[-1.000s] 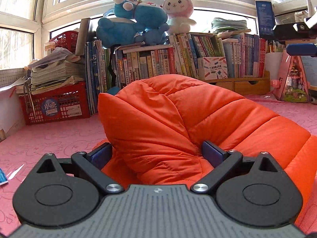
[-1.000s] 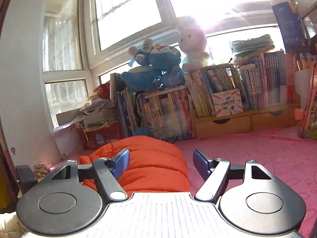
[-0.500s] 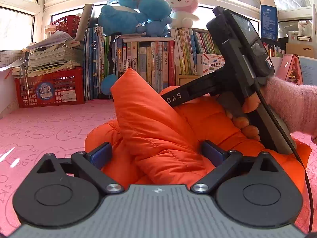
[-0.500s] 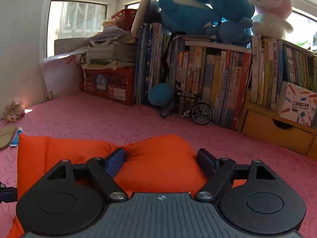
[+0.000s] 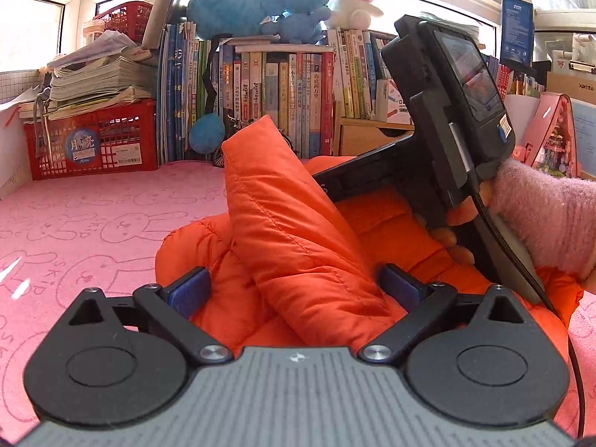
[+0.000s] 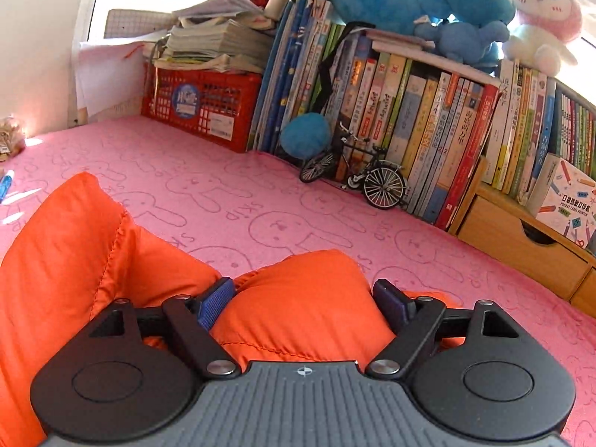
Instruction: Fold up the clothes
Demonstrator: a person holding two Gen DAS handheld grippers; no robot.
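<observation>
The orange coat (image 5: 298,246) is looking puffy, smooth and a bit shiny. The pink mat (image 6: 231,201) is looking soft. The sleeve (image 5: 551,216) is looking fuzzy.

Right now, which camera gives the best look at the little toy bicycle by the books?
The right wrist view: the toy bicycle stands whole and unobstructed against the books. In the left wrist view the orange jacket hides nearly all of it.

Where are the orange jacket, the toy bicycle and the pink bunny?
orange jacket (image 5: 298,231): left wrist view, raised quilted fold.
toy bicycle (image 6: 383,188): right wrist view, rear wheel.
pink bunny (image 6: 540,18): right wrist view, head.
</observation>
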